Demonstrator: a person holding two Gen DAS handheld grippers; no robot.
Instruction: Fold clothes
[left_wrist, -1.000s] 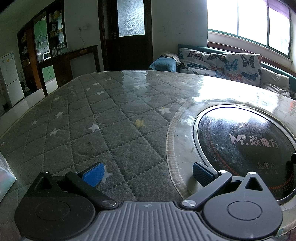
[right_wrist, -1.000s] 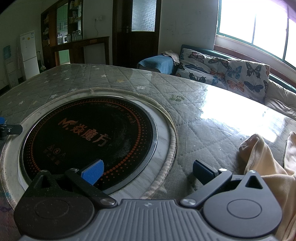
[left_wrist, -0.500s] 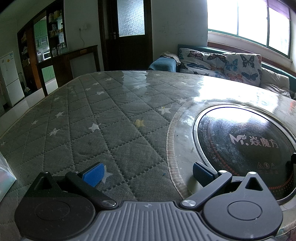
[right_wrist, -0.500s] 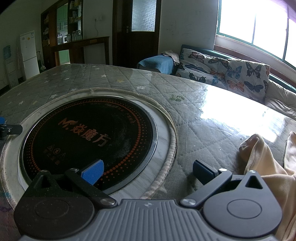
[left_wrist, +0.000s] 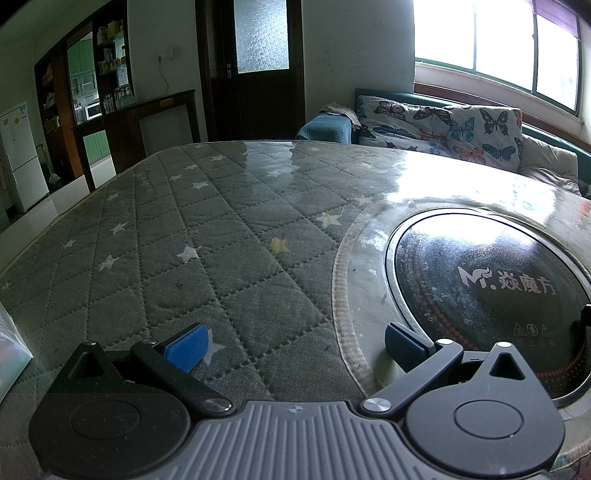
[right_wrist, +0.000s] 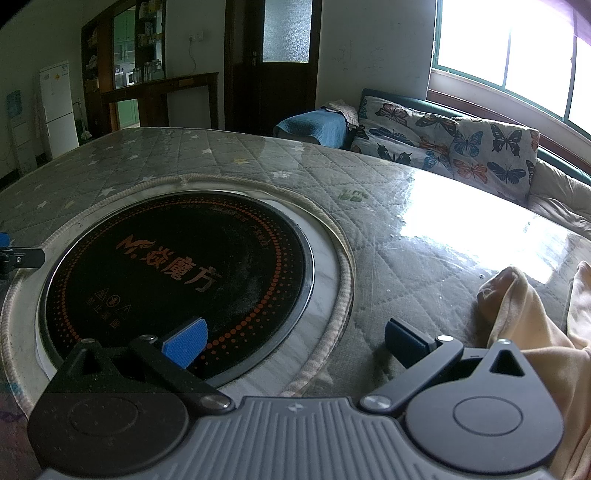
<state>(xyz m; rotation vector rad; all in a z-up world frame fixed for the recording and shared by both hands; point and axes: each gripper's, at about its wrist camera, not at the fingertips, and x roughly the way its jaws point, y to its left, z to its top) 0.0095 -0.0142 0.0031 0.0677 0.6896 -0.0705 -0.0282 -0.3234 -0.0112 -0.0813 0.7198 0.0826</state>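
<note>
Left gripper (left_wrist: 293, 341): jaws spread wide, nothing between the 2 blue pads (left_wrist: 184, 347), which sit low over the grey quilted table cover (left_wrist: 207, 236). Right gripper (right_wrist: 293, 341): jaws likewise spread and empty, left pad over the black induction hob (right_wrist: 177, 269) set into the table, right pad over the cover. The garment (right_wrist: 532, 332), a peach-coloured cloth, lies bunched at the right edge of the right wrist view, just beside the right gripper's right finger and not touching it as far as I can tell; it is absent from the left wrist view. Most of the cloth runs out of frame, so its shape and type cannot be read. Judgement: folding has not started; the step in hand is reaching for the cloth. To do it well, swing the right gripper toward the raised fold nearest it, pinch 1 layer at an edge or corner rather than the bunched middle, and drag it onto the open quilted area left of the hob, where the left gripper can take a 2nd corner and spread it flat. Risk: dragging cloth across the hob's raised rim may snag it.
</note>
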